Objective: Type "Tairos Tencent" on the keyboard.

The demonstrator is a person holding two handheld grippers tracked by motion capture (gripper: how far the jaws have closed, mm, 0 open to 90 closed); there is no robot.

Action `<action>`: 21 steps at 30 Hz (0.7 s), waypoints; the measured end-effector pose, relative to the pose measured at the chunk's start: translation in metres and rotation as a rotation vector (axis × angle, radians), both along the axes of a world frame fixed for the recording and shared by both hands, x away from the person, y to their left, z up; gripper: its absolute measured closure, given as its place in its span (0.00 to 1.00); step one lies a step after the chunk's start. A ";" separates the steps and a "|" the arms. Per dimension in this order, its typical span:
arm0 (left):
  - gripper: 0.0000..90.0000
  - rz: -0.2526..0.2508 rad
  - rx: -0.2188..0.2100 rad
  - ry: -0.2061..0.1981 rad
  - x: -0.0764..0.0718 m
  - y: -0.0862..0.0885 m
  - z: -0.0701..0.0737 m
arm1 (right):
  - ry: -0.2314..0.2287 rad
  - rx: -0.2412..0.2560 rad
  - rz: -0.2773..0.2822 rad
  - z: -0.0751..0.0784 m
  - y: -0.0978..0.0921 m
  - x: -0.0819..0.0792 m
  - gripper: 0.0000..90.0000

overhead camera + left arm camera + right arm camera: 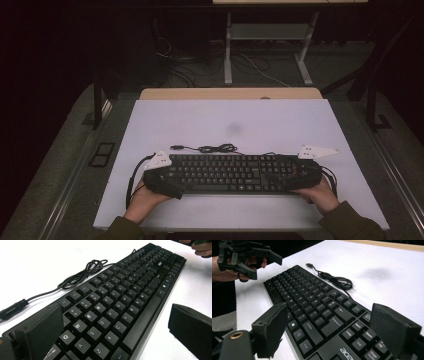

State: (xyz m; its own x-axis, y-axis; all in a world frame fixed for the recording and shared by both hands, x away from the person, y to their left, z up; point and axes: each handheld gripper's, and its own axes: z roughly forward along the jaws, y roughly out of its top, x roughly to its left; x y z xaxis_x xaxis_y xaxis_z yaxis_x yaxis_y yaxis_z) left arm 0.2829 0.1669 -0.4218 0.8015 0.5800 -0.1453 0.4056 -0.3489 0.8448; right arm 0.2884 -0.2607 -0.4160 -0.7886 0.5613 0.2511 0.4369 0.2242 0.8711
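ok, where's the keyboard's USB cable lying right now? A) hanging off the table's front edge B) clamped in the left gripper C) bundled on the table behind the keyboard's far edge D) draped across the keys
C: the cable lies in a loose bundle on the white table just beyond the far edge of the keyboard, its plug end free on the table, off the keys and away from both grippers.

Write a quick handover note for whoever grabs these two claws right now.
Left claw: open, jaws straddling the keyboard's left end, not closed on it.
Right claw: open, jaws straddling the right end.
Keyboard lies flat on the white table, near the front edge; its coiled cable lies loose behind it, unplugged.
Done: both claws positioned at the ends.
Left: probably close both and lift or shift the keyboard.
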 end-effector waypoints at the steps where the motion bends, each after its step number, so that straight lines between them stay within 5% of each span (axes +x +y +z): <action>1: 0.00 0.000 0.000 -0.001 0.000 0.000 0.000 | 0.002 0.001 0.002 0.000 0.001 0.001 0.17; 21: 0.00 -0.012 -0.005 -0.003 0.000 -0.003 0.000 | 0.021 0.002 0.066 -0.001 0.024 0.009 0.37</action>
